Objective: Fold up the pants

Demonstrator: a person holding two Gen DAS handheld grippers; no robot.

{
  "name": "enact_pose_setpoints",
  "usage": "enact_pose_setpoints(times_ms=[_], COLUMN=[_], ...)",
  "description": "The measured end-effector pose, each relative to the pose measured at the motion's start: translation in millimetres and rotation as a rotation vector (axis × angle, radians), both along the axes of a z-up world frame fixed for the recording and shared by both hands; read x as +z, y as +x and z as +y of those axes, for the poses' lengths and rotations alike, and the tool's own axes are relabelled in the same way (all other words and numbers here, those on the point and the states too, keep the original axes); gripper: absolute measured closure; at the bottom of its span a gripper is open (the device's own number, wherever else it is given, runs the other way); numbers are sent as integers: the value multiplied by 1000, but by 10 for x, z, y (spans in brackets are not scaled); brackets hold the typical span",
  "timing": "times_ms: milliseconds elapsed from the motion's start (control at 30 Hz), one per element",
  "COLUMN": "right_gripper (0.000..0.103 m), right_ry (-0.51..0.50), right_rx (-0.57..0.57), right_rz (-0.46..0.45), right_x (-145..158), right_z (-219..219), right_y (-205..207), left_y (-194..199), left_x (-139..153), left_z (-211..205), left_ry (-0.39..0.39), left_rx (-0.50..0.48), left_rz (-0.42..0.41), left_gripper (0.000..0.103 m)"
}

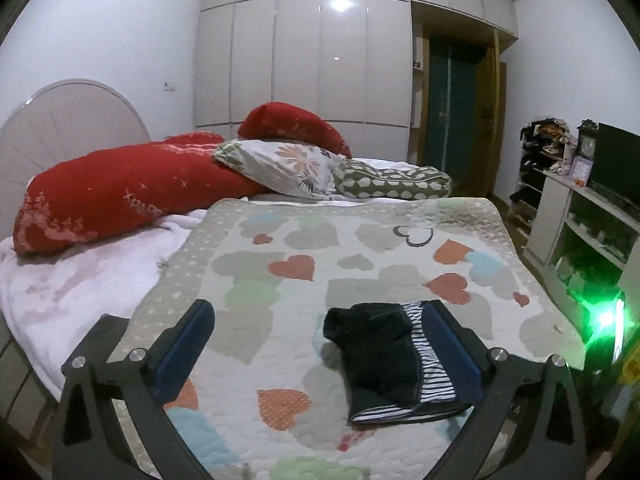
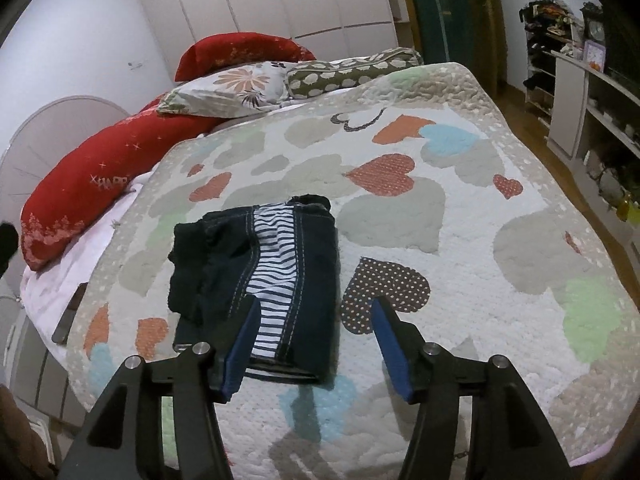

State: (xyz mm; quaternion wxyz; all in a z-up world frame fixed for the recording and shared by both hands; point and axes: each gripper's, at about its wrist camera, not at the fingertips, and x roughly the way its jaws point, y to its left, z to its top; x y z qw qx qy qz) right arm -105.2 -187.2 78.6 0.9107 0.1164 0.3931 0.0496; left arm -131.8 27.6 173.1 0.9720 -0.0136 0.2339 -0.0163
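The pants (image 1: 384, 360) are dark denim with a striped lining, folded into a compact bundle on the heart-patterned quilt (image 1: 320, 240). In the left wrist view my left gripper (image 1: 320, 312) is open above the quilt, with the bundle just inside its right finger (image 1: 448, 344). In the right wrist view the pants (image 2: 272, 276) lie flat ahead. My right gripper (image 2: 316, 312) is open and empty, its left finger (image 2: 244, 340) over the bundle's near edge, its right finger (image 2: 390, 344) over bare quilt.
Red pillows (image 1: 120, 192), a floral pillow (image 1: 288, 164) and a green bolster (image 1: 396, 182) lie at the head of the bed. White shelves (image 1: 592, 232) stand on the right. A wardrobe (image 1: 300, 48) covers the back wall. A green light (image 1: 608, 316) glows on the right.
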Motion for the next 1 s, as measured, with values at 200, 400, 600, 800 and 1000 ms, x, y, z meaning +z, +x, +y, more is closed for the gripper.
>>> enact_pose_setpoints(times_ms=[200, 400, 600, 800, 1000], right_gripper=[40, 38, 35, 34, 33], right_ry=[-20, -52, -83, -101, -113], right_rx=[-13, 14, 15, 8, 11], right_rz=[7, 12, 24, 51, 60], right_x=[-41, -72, -113, -210, -249], right_z=[16, 153, 220, 225, 251], right_y=[-32, -48, -66, -85, -98], left_y=[-34, 28, 26, 11, 50], left_x=[-67, -251, -417, -553, -661], left_z=[51, 33, -53, -126, -146], left_ry=[-36, -21, -1, 4, -12], left_rx=[11, -4, -30, -65, -78], left_rz=[24, 119, 180, 220, 265], left_gripper=[0, 0, 0, 0, 0])
